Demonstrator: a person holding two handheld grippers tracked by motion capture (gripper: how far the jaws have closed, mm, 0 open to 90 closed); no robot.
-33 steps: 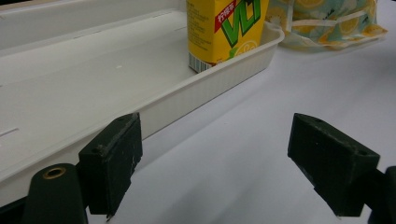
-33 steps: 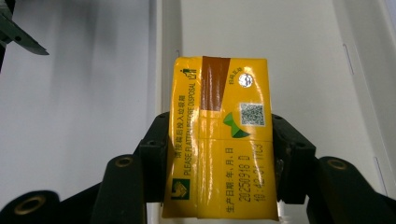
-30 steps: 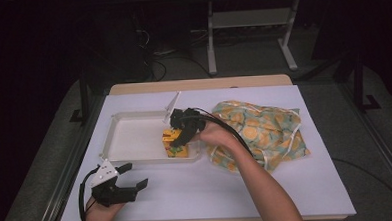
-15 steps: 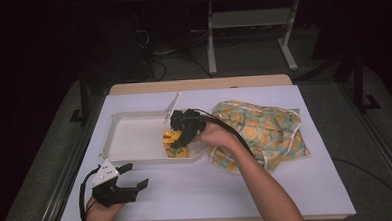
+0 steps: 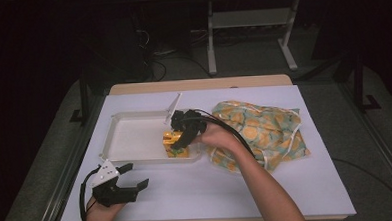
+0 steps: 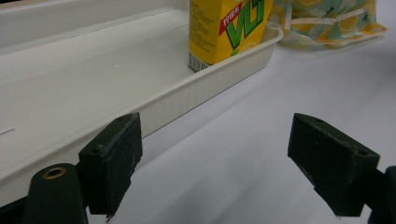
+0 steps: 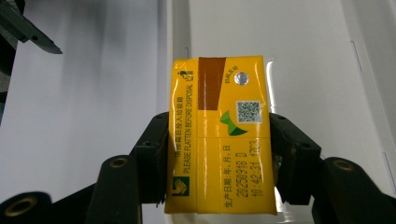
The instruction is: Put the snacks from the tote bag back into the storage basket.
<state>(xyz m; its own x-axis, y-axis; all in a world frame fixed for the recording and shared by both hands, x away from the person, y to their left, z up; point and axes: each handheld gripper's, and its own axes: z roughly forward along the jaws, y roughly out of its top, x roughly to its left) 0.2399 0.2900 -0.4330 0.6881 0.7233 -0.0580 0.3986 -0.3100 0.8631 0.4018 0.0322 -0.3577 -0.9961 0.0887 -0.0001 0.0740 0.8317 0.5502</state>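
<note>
At the left, the left gripper [image 5: 121, 185] rested on the white table cover [image 5: 287, 186] with its jaws spread wide and nothing between them, just in front of the white plastic tray [image 5: 130, 138]. In the tray's right near corner stood the yellow drink carton [image 7: 219, 135], upright on the tray floor. The right gripper [image 5: 181, 141] straddled the carton from above; its jaws had just been easing apart, the pads lying against the two narrow sides. Such a carton probably handled as light and fairly stiff, yet crushable under a hard squeeze, with smooth, slippery faces; the narrow sides near mid-height looked the soundest hold. At the right lay the lemon-print fabric bag [image 5: 265, 132].
</note>
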